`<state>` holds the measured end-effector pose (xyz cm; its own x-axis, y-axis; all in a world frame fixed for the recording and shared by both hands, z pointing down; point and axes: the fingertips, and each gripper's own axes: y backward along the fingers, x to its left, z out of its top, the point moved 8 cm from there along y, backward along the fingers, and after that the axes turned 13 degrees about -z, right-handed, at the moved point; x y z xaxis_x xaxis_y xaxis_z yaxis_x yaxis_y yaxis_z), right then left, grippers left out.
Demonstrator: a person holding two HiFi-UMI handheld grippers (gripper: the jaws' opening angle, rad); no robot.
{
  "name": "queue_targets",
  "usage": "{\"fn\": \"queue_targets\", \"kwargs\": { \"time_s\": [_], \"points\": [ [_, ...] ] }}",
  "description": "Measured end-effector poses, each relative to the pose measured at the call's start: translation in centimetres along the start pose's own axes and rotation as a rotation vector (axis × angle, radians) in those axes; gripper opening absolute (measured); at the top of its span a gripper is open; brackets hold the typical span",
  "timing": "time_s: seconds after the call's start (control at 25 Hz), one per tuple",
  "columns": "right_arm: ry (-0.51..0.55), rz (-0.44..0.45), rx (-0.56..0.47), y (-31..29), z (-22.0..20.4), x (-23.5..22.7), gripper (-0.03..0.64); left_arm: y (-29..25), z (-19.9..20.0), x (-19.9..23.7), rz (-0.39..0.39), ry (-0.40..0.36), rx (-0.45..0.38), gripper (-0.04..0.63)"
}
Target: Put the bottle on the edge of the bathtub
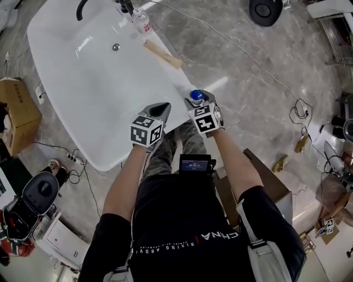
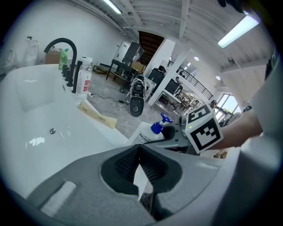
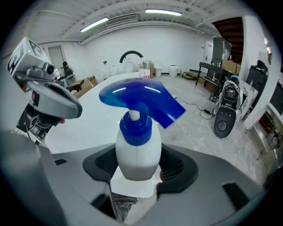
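A white spray bottle [image 1: 195, 95] with a blue trigger head sits between the jaws of my right gripper [image 1: 198, 101], which is shut on its body. The bottle [image 3: 136, 148] stands upright in the right gripper [image 3: 137, 173], over the near right rim of the white bathtub [image 1: 172, 76]. Whether its base touches the rim is hidden. My left gripper [image 1: 160, 108] hovers just left of it above the tub, jaws together and empty. From the left gripper [image 2: 139, 164] I see the bottle [image 2: 150, 131] to the right.
A black faucet [image 1: 83, 7] and a clear bottle with a red label [image 1: 142, 21] stand at the tub's far end. A long beige box [image 1: 162, 54] lies on the right rim. The drain [image 1: 116, 47] is in the basin. A cardboard box [image 1: 16, 113] stands at the left.
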<state>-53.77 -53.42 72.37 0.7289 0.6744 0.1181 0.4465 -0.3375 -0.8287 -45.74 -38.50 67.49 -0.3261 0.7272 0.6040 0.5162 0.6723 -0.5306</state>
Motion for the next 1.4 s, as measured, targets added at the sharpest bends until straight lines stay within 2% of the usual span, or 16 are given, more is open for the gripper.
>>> {"fn": "queue_targets", "kwargs": {
  "time_s": [0.28, 0.4, 0.48, 0.6, 0.84, 0.96, 1.04, 1.12, 1.24, 1.4],
  "points": [
    [0.027, -0.003, -0.008, -0.1, 0.1, 0.3, 0.27, 0.5, -0.7, 0.3, 0.011, 0.01, 0.006, 0.009],
    [-0.004, 0.043, 0.014, -0.3, -0.2, 0.1, 0.278, 0.6, -0.8, 0.1, -0.001, 0.011, -0.005, 0.009],
    [-0.024, 0.066, 0.025, -0.4, -0.5, 0.0, 0.323, 0.8, -0.8, -0.1, -0.008, 0.009, -0.012, 0.009],
    [-0.04, 0.071, 0.048, -0.2, -0.8, -0.3, 0.342, 1.1, -0.6, 0.1, -0.008, 0.002, -0.013, 0.009],
    [-0.127, 0.053, 0.069, 3.1, -3.0, -1.3, 0.339, 2.0, -1.4, -1.0, -0.009, -0.032, 0.007, 0.009],
    [-0.179, 0.037, 0.069, 6.3, -4.4, -1.7, 0.234, 2.4, -2.3, -3.0, -0.018, -0.067, 0.019, 0.009],
    [-0.238, 0.007, 0.059, 8.6, -5.1, -2.1, 0.102, 2.6, -2.9, -4.5, -0.029, -0.089, 0.018, 0.009],
    [-0.283, -0.016, 0.043, 10.4, -5.3, -2.5, 0.018, 2.6, -3.2, -5.6, -0.044, -0.108, 0.015, 0.009],
    [-0.288, 0.003, 0.017, 12.9, -5.0, -2.4, 0.011, 2.8, -3.5, -7.0, -0.063, -0.127, 0.013, 0.009],
    [-0.221, 0.019, -0.016, 15.6, -4.6, -1.4, 0.009, 2.9, -3.9, -8.6, -0.089, -0.155, 0.015, 0.009]
  ]
}}
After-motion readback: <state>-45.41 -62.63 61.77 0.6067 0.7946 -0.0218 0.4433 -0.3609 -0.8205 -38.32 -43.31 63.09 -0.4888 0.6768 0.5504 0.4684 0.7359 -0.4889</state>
